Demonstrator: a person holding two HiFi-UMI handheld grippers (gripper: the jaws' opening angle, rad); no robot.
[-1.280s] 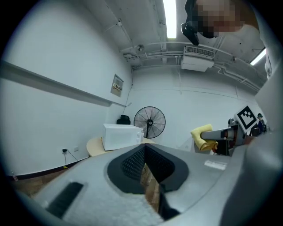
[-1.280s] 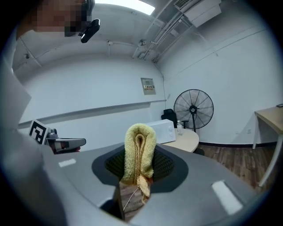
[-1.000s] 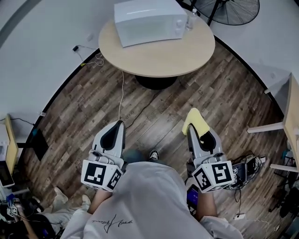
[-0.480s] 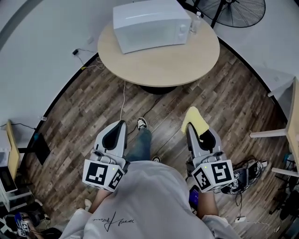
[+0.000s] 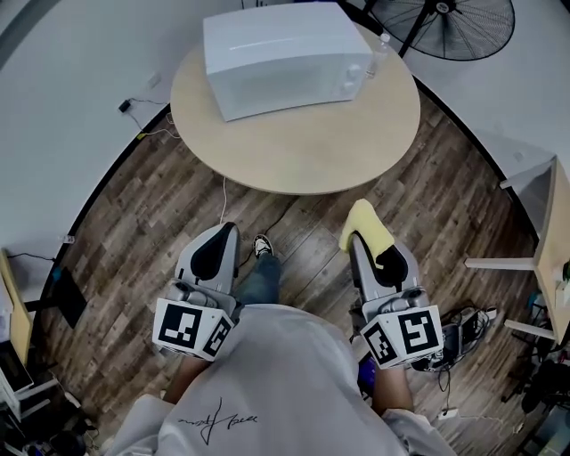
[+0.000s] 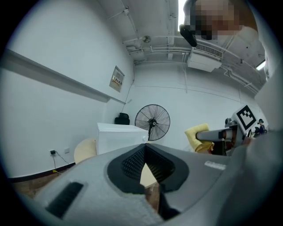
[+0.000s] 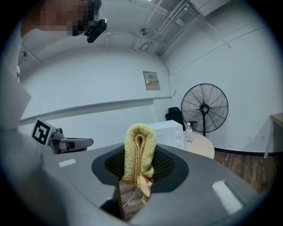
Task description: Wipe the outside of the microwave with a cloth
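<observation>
Seen from above, a person stands on a dark wood floor (image 5: 160, 205), holding one gripper in each hand. Both grippers point toward one white microwave (image 5: 280, 55).

The microwave sits on a round, pale wood tabletop (image 5: 303, 142), toward the side farthest from the person. One clear bottle (image 5: 381, 49) stands just beside the microwave's right end. One black pedestal fan (image 5: 454, 27) stands on the floor beyond that end.

The right gripper (image 5: 359, 239) has its fingers closed on one folded yellow cloth (image 5: 365, 233). The fold stands up above the fingertips, and a loose corner hangs below them. The cloth is well short of the microwave, over the floor near the tabletop's edge.

The left gripper (image 5: 227, 230) is level with the right one and equally far from the microwave. Its fingers meet at the tips with nothing between them.

Each gripper carries one cube with black-and-white square markers. A line of cursive script crosses the back of the person's grey shirt (image 5: 218, 417), too small to read. In the right gripper view, a small wall sign (image 7: 153, 80) hangs above the microwave. Its print is too small to read.
</observation>
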